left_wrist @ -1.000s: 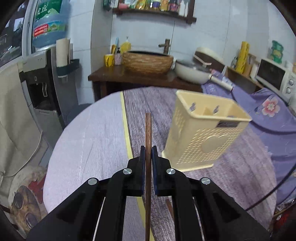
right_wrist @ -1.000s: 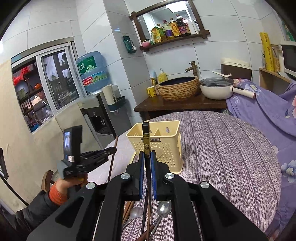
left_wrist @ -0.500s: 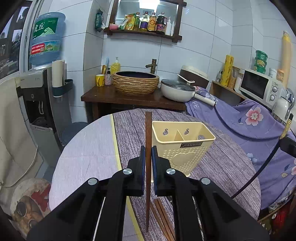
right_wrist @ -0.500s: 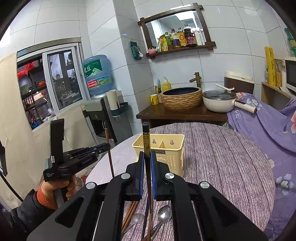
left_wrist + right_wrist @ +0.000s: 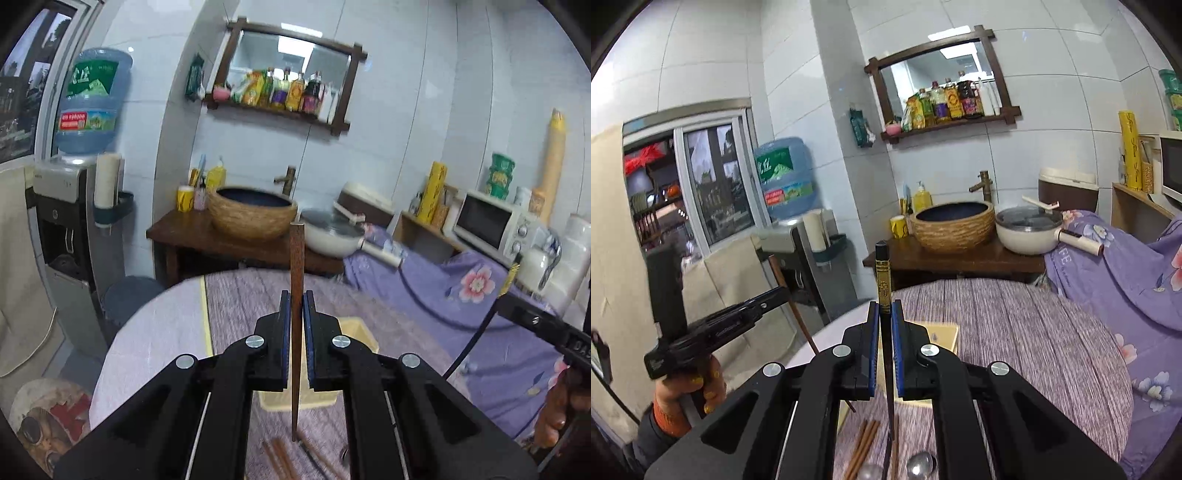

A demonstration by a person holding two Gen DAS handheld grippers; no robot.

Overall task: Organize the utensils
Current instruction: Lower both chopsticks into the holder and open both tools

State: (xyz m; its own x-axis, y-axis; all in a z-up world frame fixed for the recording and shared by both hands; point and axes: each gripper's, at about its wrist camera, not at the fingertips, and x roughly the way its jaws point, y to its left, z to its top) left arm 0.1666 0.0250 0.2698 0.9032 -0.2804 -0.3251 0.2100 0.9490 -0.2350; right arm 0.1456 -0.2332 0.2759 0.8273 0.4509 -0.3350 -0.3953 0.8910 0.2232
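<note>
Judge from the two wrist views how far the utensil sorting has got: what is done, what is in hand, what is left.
Done: nothing visibly. The yellow holder is mostly hidden, so its contents cannot be told. In hand: the left gripper clamps a brown chopstick; the right gripper clamps a black chopstick. Left: brown chopsticks and spoons lie on the table.
</note>
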